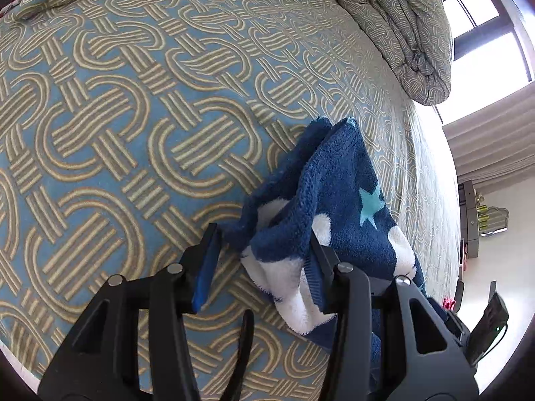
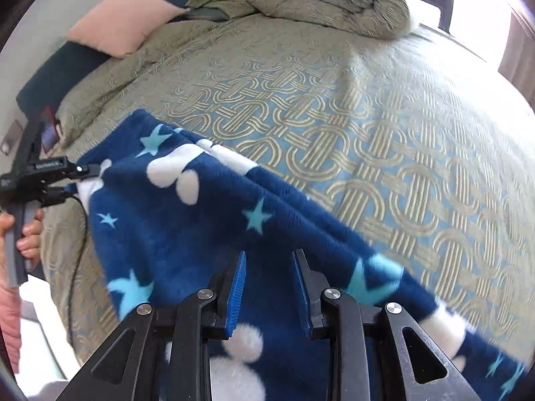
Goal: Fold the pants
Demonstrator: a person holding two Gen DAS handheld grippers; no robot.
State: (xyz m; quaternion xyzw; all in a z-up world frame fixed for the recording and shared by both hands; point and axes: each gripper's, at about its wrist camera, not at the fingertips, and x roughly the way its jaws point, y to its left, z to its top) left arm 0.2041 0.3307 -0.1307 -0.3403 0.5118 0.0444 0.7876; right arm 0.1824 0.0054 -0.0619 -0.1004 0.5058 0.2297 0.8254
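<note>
- pants (image 2: 207,214): blue fleece with stars and white blotches, spread in a long band across the patterned bedspread (image 2: 384,140), one end bunched up.
- i judge a fold has just been laid and i'm letting go; next i need a fresh hold on an edge.
- my left gripper (image 1: 264,260) stands spread, the bunched end between its fingers, touching only the right one.
- my right gripper (image 2: 269,287) stands spread just above the cloth, pinching nothing.

A home bedroom: patterned bedspread (image 2: 334,117), pillow (image 2: 123,20), bundled duvet (image 2: 327,3).
</note>
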